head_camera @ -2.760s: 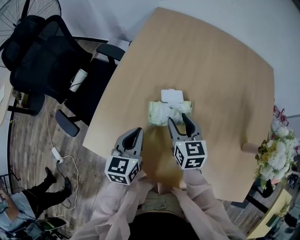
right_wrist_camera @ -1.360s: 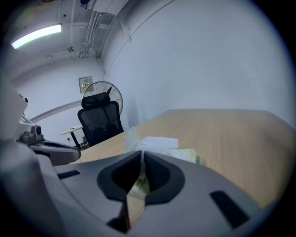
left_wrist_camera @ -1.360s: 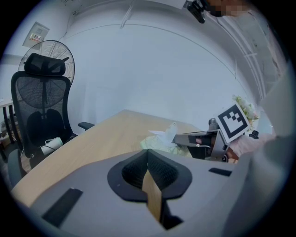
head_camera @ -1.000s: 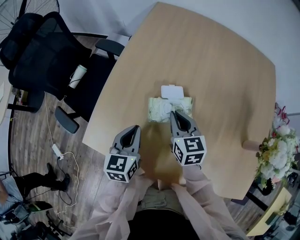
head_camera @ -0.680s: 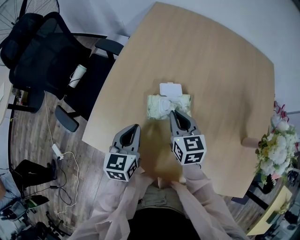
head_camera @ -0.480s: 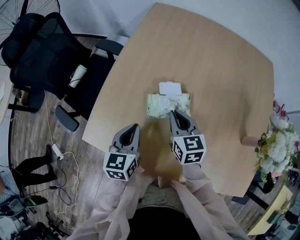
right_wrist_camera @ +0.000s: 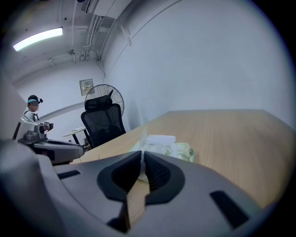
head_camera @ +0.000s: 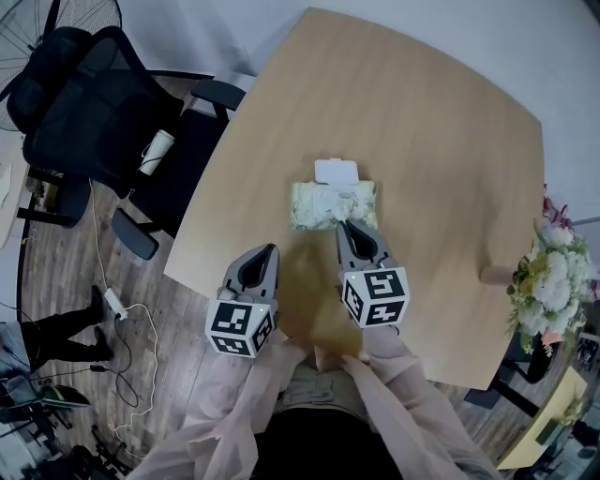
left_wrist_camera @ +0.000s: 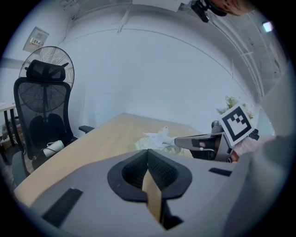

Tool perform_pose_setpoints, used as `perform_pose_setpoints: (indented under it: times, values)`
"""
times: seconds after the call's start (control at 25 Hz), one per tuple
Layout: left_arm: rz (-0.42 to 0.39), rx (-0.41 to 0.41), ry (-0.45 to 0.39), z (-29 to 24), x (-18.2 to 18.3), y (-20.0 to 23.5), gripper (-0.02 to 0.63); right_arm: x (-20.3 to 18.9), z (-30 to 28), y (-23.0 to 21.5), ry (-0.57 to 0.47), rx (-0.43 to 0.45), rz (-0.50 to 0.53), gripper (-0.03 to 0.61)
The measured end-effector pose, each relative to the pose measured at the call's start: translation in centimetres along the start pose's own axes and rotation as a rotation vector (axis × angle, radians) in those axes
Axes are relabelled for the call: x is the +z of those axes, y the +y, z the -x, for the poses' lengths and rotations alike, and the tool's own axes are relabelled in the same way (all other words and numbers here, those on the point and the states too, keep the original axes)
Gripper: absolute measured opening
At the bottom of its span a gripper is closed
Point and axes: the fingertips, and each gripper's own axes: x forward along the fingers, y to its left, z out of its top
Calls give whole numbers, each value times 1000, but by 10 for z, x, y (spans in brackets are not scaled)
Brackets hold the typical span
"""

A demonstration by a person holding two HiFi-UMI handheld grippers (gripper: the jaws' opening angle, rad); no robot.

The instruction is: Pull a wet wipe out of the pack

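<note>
A pale green wet wipe pack [head_camera: 307,208] lies in the middle of the wooden table [head_camera: 441,141], its white lid [head_camera: 336,171] flipped open on the far side. A white wipe [head_camera: 333,198] sticks up out of the opening. My right gripper [head_camera: 345,225] sits at the pack's near edge, shut on the wipe's tip; in the left gripper view the wipe [left_wrist_camera: 161,134] rises in a peak toward that gripper [left_wrist_camera: 178,140]. My left gripper [head_camera: 265,251] hangs over the table's near left edge, shut and empty, apart from the pack.
A black office chair [head_camera: 103,112] with a white cup [head_camera: 155,148] on its seat stands left of the table, a fan [head_camera: 66,14] behind it. Flowers [head_camera: 548,281] stand off the table's right edge. Cables [head_camera: 122,323] and a person's legs [head_camera: 56,328] are on the floor at left.
Earlier my right gripper stood open over the pack; it has since shut on the wipe. Over the last second both grippers have barely moved, and the wipe stands slightly further out.
</note>
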Motion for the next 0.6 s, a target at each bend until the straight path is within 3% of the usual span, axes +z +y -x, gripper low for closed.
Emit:
perform_pose_setpoints:
  times: [0.6]
  values:
    - [-13, 2, -13, 16, 0, -5, 12, 0, 20, 0, -17, -19, -14, 28]
